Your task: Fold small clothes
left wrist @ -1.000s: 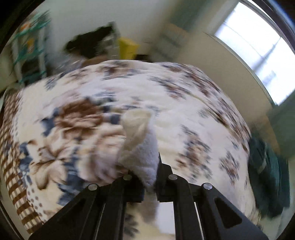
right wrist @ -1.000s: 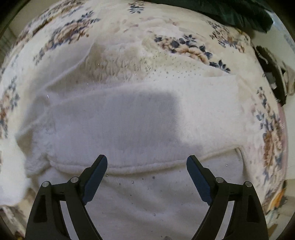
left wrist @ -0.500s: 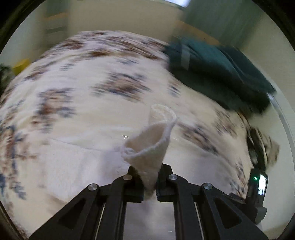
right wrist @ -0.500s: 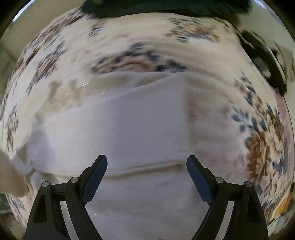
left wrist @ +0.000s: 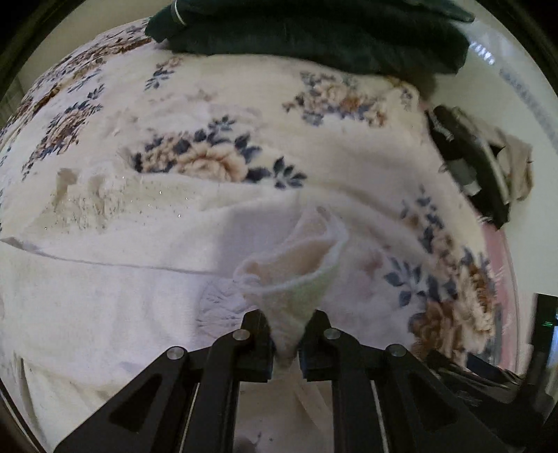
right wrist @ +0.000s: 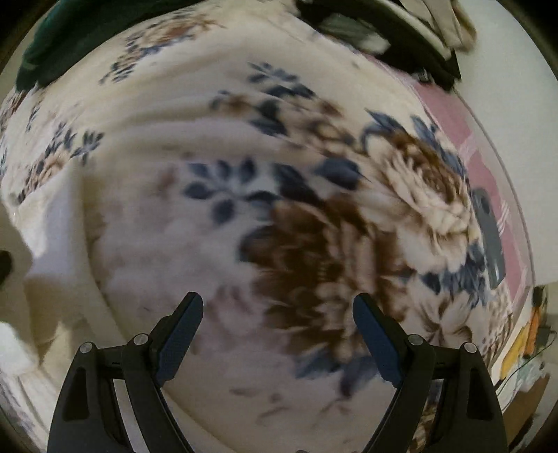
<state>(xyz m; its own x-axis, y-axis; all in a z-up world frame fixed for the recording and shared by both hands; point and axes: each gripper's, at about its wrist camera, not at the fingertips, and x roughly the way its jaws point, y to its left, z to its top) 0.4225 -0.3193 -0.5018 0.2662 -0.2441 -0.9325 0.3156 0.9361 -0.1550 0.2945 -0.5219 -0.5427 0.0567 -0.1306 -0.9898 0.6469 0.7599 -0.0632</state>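
Observation:
A small white fleece garment (left wrist: 104,285) lies spread on a floral blanket (left wrist: 216,115). My left gripper (left wrist: 285,343) is shut on a cuff-like end of the white garment (left wrist: 296,258) and holds it raised over the rest of the cloth. My right gripper (right wrist: 278,334) is open and empty, hovering over the floral blanket (right wrist: 314,216) to the right of the garment. Only the garment's edge (right wrist: 52,244) shows at the left of the right wrist view.
A dark green folded cloth (left wrist: 314,31) lies at the far edge of the bed. Dark and beige items (left wrist: 481,163) sit at the right edge. A pink sheet (right wrist: 484,163) with a dark phone-like object (right wrist: 491,237) shows on the right.
My left gripper has swung round with the cuff, from over the bare blanket to over the garment. My right gripper has moved right, off the garment, and stays open.

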